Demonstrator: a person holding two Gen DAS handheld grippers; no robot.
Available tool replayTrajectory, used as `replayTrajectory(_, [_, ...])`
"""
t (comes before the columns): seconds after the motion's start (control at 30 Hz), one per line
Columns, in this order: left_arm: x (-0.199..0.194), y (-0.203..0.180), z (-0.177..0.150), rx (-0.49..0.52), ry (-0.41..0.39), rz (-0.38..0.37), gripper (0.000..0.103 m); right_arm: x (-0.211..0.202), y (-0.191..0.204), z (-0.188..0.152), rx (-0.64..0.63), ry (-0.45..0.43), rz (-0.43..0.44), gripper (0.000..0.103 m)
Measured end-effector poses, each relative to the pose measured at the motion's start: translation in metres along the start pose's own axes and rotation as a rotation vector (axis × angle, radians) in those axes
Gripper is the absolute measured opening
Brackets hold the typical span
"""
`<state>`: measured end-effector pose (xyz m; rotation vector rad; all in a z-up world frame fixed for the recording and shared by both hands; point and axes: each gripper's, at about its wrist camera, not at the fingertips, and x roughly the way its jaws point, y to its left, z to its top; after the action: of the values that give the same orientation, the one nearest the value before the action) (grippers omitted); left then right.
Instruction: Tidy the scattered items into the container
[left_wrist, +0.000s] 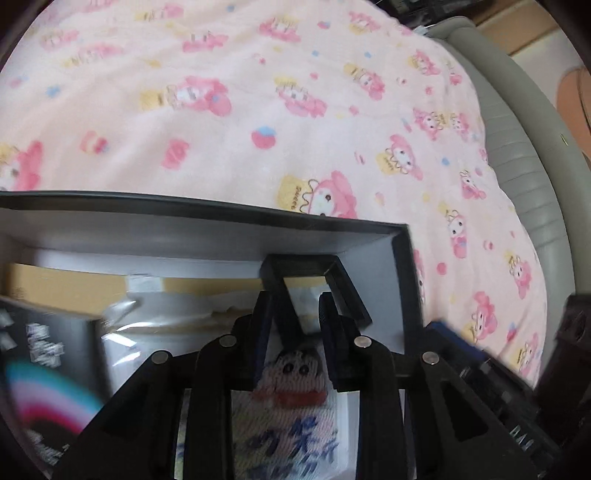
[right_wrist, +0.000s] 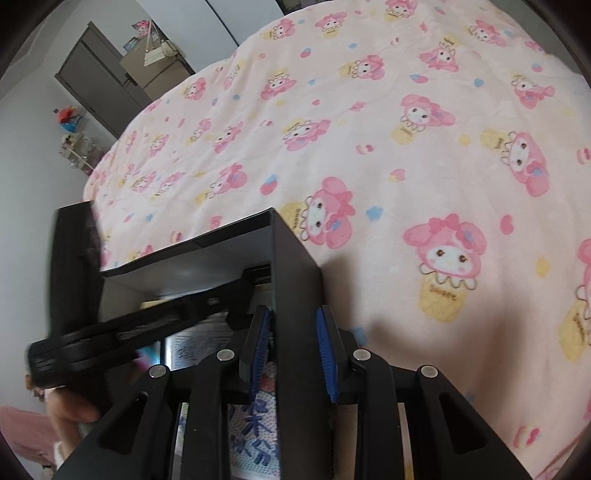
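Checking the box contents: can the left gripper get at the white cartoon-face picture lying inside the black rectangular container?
Probably yes: the left gripper hangs directly over the picture inside the open-topped container, nothing covering its face.

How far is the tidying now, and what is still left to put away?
Done: a clear plastic bag and a cartoon-face printed card already lie inside the black rectangular box. In hand: the right gripper clamps the box's wall; the left gripper hovers inside, fingers shut. Left: no loose items show on the pink cartoon-print blanket.
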<state>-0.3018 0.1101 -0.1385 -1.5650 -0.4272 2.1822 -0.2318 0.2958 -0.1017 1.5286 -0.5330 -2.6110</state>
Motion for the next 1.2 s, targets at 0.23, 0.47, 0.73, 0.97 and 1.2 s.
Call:
replayTrajectory(0.23, [-0.089, -0.038, -0.045, 0.181, -0.160, 0.047, 0.032, -0.058, 0.045, -0.021, -0.131, -0.141, -0.073, 0.028])
replayTrajectory(0.47, [-0.158, -0.059, -0.092, 0.280, -0.251, 0.069, 0.036, -0.119, 0.075, -0.057, -0.168, -0.216, -0.050, 0.030])
replayTrajectory(0.73, [-0.205, -0.067, -0.151, 0.327, -0.292, 0.058, 0.035, -0.156, 0.087, -0.108, -0.170, -0.220, -0.031, 0.030])
replayTrajectory(0.97, [-0.221, -0.048, -0.175, 0.300, -0.265, 0.081, 0.035, -0.162, 0.107, -0.137, -0.226, -0.208, -0.015, 0.030])
replayTrajectory(1.2, [-0.280, -0.006, -0.179, 0.223, -0.366, 0.150, 0.033, -0.169, 0.174, -0.136, -0.390, -0.217, 0.070, 0.030])
